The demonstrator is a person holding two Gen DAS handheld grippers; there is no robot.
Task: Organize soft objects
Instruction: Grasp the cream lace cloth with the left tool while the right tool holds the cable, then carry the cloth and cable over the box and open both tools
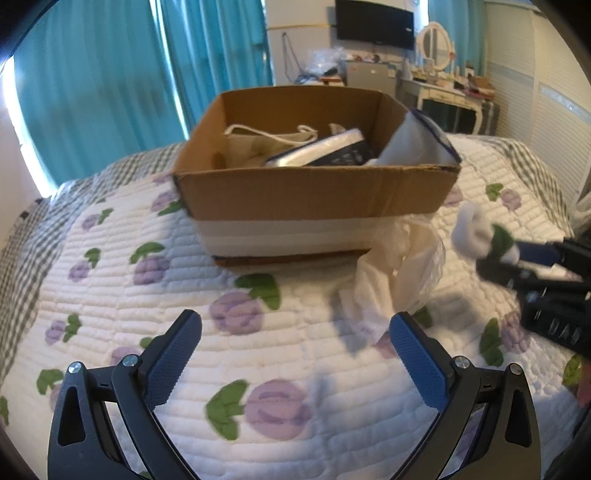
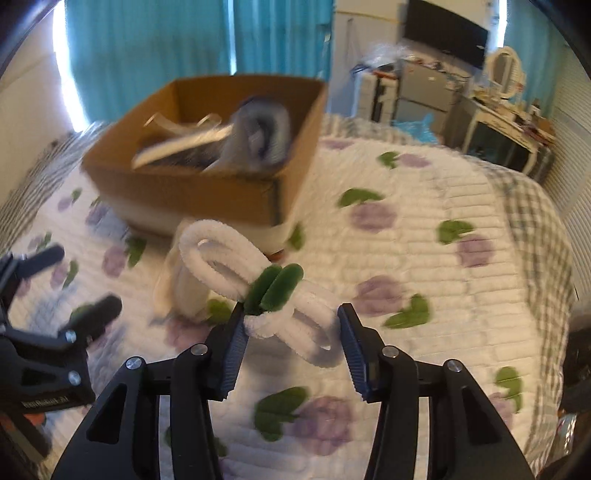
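Note:
A cardboard box (image 1: 314,192) stands on the bed and holds soft bags and pouches; it also shows in the right wrist view (image 2: 184,192). A white fuzzy loop bundle with a green band (image 2: 266,291) sits between my right gripper's (image 2: 291,321) fingers, above the quilt; the jaws stand apart around it, and the left finger touches it. In the left wrist view the bundle (image 1: 476,232) is at the right gripper's (image 1: 517,258) tip. My left gripper (image 1: 295,332) is open and empty, low over the quilt before the box. A crumpled white plastic bag (image 1: 391,273) lies by the box's near right corner.
A flowered white quilt (image 1: 258,369) covers the bed. Teal curtains (image 1: 110,81) hang behind. A dresser with a mirror (image 1: 443,74) and a dark screen (image 1: 373,22) stand at the back right. The left gripper shows at the left of the right wrist view (image 2: 66,288).

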